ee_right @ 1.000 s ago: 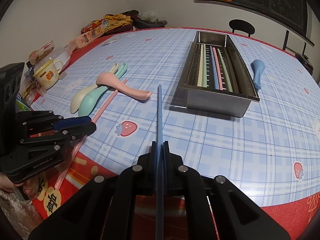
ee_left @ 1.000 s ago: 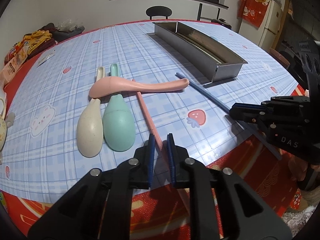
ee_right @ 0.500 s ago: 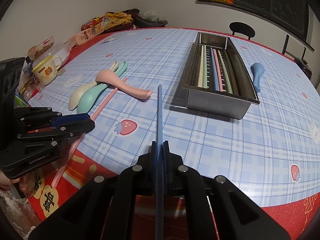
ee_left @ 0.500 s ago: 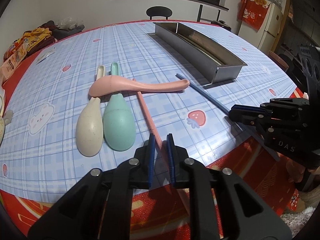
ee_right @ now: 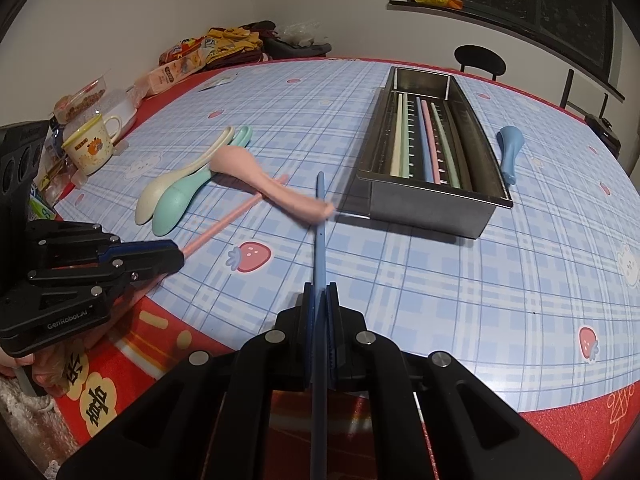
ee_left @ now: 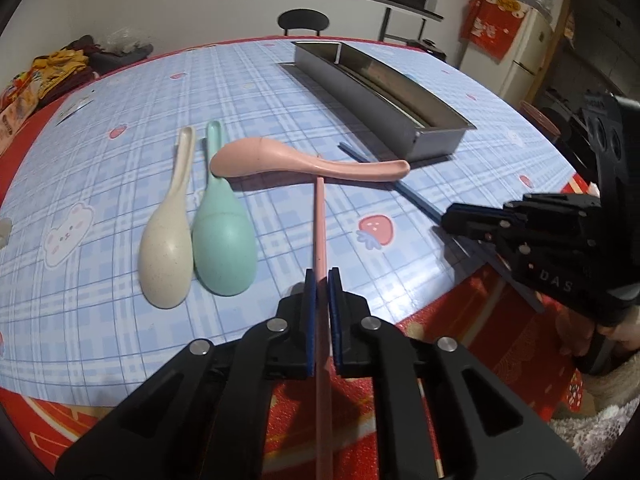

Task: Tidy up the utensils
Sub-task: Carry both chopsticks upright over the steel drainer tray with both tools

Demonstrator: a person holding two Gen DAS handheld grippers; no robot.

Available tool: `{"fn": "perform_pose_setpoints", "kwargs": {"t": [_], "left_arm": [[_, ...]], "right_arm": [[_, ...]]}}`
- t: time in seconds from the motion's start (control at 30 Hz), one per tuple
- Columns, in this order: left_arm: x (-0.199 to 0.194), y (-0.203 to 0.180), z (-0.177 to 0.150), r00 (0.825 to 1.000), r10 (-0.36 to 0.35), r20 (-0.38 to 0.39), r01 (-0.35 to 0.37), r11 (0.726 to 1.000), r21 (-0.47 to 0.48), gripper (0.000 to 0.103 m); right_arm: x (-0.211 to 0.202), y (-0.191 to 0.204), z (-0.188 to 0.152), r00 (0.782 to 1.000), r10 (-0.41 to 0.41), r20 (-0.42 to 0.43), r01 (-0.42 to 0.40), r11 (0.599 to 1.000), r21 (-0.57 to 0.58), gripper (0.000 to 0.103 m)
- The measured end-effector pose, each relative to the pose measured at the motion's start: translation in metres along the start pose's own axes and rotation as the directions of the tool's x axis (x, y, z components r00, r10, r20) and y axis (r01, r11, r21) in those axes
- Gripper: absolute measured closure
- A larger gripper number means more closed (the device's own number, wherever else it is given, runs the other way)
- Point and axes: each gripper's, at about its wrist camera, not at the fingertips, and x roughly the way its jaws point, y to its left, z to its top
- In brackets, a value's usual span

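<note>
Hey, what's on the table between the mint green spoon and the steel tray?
In the right wrist view, the pink spoon lies between the mint green spoon and the steel tray, over the pink chopstick, its handle reaching the blue chopstick.

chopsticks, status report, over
Left gripper just closed on pink chopstick. Right gripper shut on blue chopstick. Pink spoon lies across both. Tray ahead.

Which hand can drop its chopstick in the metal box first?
Probably right. The right hand-held gripper holds the blue chopstick, pointing toward the metal tray. The left hand-held gripper's pink chopstick lies under the pink spoon.
</note>
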Motion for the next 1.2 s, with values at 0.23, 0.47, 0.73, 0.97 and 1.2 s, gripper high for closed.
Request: {"fn": "perform_pose_setpoints", "kwargs": {"t": [0.23,0.47,0.73,0.97,1.2], "left_arm": [[-0.016,0.011,0.001,1.0,0.006,0.024,-0.006,1.0,-0.023,0.093],[-0.034,0.042,0.0,0.998,0.023,0.064,-0.015,0.991,-0.13,0.093],[-0.047,0.044,-0.02,0.999,-0.004,0.041,0.009,0.991,-0.132,0.093],[-0.066,0.047,-0.026,0.997,-0.014,0.07,0.025,0.989,-0.147,0.093],[-0.086,0.054,-0.019,0.99,-0.037,0.138,0.064,0.979,-0.192,0.093]], "right_arm": [[-0.003,-0.002,0.001,1.0,-0.013,0.018,0.013,1.0,0.02,0.097],[-0.004,-0.003,0.001,1.0,-0.015,0.022,0.015,0.999,0.029,0.097],[-0.004,-0.005,0.0,1.0,-0.01,0.021,0.009,0.999,0.042,0.097],[-0.007,-0.006,0.0,0.999,0.002,0.034,-0.003,0.999,0.047,0.097],[-0.016,-0.01,-0.002,0.996,0.029,0.079,-0.034,0.997,0.071,0.097]]}}
